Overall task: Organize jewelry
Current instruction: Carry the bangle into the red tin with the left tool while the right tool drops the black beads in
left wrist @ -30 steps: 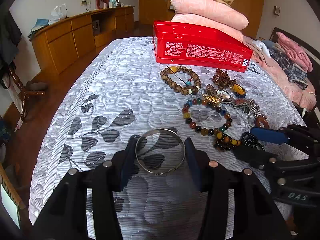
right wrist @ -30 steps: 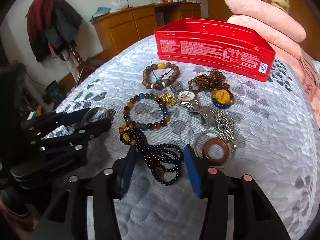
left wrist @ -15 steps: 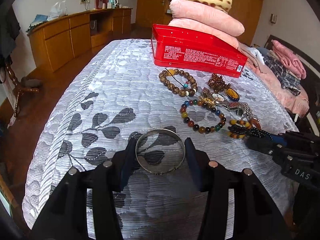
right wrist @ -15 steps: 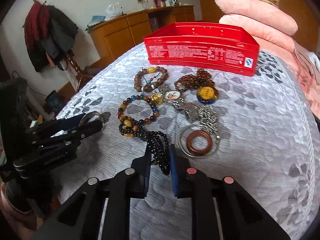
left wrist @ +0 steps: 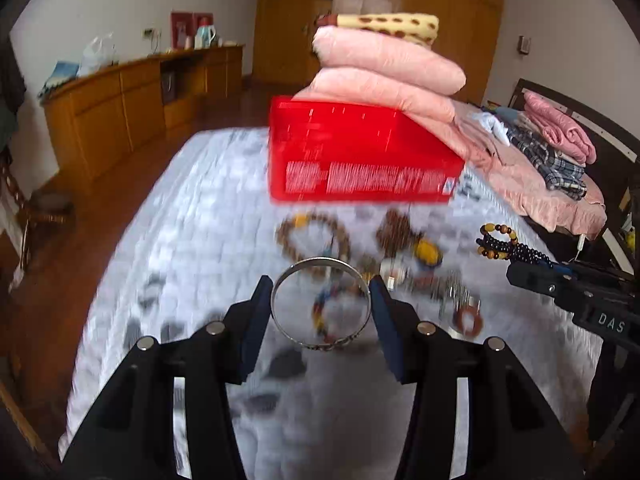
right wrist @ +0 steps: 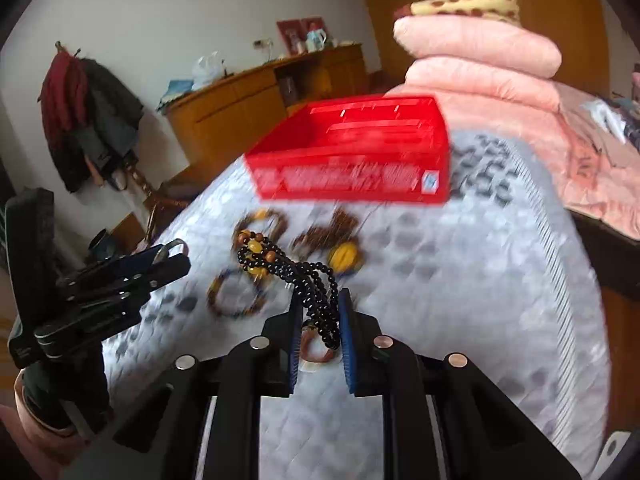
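A: State of each hand-held gripper?

B: The left hand-held gripper [left wrist: 321, 309] is spread about as wide as the thin silver metal bangle [left wrist: 320, 303] it carries, with its fingers against the bangle's outer edge. The right hand-held gripper [right wrist: 320, 322] is nearly closed on the black bead necklace with amber beads [right wrist: 298, 278], which hangs clear of the bed.

A: Which relation governs the coming move?

B: The red rectangular tin box [left wrist: 360, 152] lies straight ahead and farther off than both loads, with its long axis running left to right. Neither gripper is clearly nearer. Judgement: both loads travel forward and over its near wall.

A: Surface and room?

B: A white quilted bedspread with grey leaf pattern [left wrist: 200, 216] carries the remaining beaded bracelets [left wrist: 314, 240]. Beyond the box lie folded pink quilts [left wrist: 384, 76]; wooden cabinets [left wrist: 120, 108] stand at far left.
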Demonstrator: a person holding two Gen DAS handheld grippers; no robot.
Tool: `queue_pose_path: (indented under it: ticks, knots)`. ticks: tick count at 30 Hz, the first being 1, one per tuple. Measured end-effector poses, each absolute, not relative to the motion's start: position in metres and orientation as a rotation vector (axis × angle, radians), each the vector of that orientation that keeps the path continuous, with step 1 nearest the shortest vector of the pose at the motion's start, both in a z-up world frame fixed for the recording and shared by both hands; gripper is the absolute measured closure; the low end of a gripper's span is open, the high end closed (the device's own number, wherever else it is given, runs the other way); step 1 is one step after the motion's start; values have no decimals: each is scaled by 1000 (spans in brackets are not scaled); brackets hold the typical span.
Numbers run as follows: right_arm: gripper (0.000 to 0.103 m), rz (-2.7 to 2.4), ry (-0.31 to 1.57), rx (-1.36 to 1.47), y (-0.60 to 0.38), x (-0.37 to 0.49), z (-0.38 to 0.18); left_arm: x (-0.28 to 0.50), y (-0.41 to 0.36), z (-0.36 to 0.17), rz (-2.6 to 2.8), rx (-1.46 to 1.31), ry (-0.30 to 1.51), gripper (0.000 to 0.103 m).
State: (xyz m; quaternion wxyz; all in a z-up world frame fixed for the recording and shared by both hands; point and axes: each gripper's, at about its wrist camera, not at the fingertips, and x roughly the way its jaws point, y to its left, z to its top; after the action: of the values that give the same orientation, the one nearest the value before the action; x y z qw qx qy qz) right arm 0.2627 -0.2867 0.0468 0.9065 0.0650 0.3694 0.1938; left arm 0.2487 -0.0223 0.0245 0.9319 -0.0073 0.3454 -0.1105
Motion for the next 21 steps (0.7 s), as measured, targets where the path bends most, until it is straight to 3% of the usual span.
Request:
queue_pose_path:
  ticks: [10,17,19,21]
  knots:
    - [86,337,661,142,-300,353,94,345,-49,78,-238,-7,615,55]
    - [86,315,694,149,-294,419,81,413,-71,68,-229,28,655,55]
    - [77,310,712,144,-292,431,74,423,-73,62,-227,33,673,52]
    - [68,299,708,150,-292,435,69,428,-73,57,-220,37,672,38]
